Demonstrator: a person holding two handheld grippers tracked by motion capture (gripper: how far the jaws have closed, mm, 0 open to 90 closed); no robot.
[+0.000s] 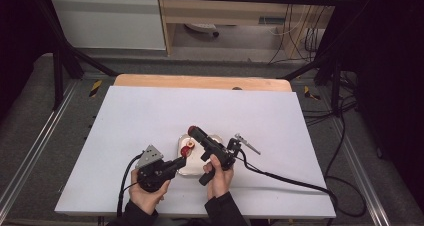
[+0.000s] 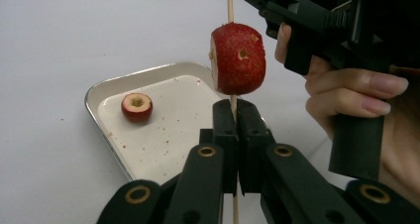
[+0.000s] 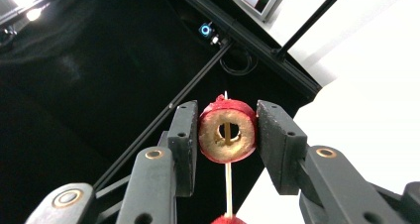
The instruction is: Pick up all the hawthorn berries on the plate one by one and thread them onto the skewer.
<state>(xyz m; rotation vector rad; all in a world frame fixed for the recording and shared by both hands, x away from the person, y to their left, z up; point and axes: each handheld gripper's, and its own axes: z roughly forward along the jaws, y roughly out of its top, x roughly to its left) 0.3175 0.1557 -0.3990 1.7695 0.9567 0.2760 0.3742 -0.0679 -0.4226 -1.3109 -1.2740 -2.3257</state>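
On the white table (image 1: 150, 116), beside the tray (image 2: 99, 92), the skewer (image 2: 230, 6) is pinched by the left gripper (image 2: 233, 116); a red fruit ring (image 3: 227, 131) is clamped by the right gripper (image 3: 225, 135).

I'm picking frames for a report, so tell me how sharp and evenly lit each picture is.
High view: soft and dim, dark at the edges, the tray small. Left gripper view: sharp on the skewered fruit and stick, even light, no glare. Right gripper view: fruit ring crisp against black, but the table is blown out white.

one fruit piece (image 2: 137, 106) lies in the tray (image 2: 106, 87), another (image 2: 238, 58) above it on the skewer (image 2: 230, 3).
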